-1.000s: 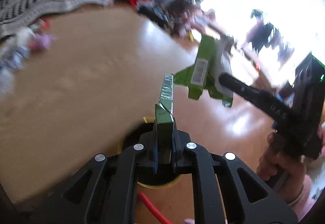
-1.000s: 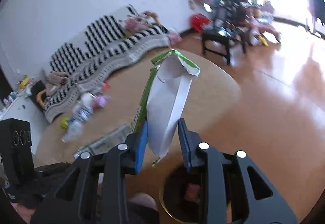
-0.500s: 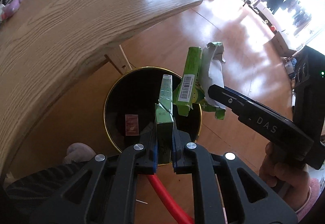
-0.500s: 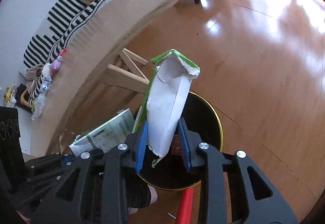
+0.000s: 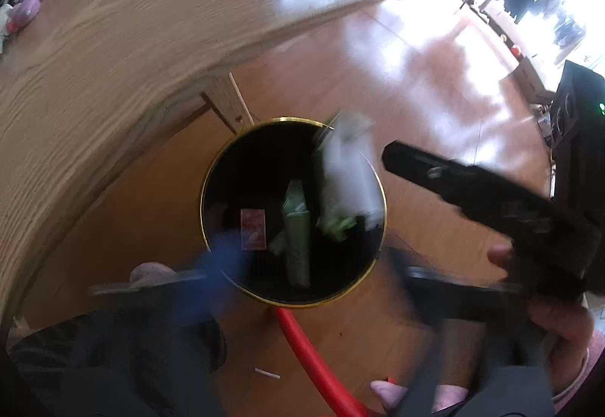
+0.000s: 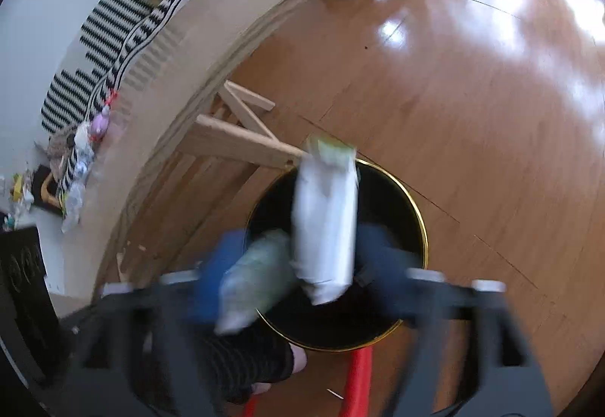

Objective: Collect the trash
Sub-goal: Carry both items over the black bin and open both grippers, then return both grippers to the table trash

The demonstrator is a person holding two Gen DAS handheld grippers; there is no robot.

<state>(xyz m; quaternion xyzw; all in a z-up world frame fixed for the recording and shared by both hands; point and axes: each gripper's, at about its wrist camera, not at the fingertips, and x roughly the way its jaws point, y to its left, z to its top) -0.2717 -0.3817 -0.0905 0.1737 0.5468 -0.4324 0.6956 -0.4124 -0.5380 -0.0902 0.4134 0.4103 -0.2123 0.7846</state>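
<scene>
Both claws hang above a black bin (image 5: pixel 211 167) with a gold rim, standing on the wooden floor (image 6: pixel 472 84) just beside the table (image 5: pixel 113 38).

The left claw (image 5: pixel 314 277) has just sprung wide open; its blue pads (image 5: pixel 223 258) are blurred and far apart, and nothing is pressed between them. The narrow green carton (image 5: pixel 297 246) sits loose below and ahead of that claw, midway between the spread fingers, over the bin's mouth, touching neither pad.

The right claw (image 6: pixel 302 265) has likewise just opened wide, gripping nothing. The white and green torn carton (image 6: pixel 325 224) lies free between its pads, upright, with its top toward the bin's far rim. In the right view the green carton shows just left of it, near the left pad.

A small red packet (image 5: pixel 252 229) lies in the bin. A red hose (image 5: pixel 314 360) runs on the floor beneath the claws
</scene>
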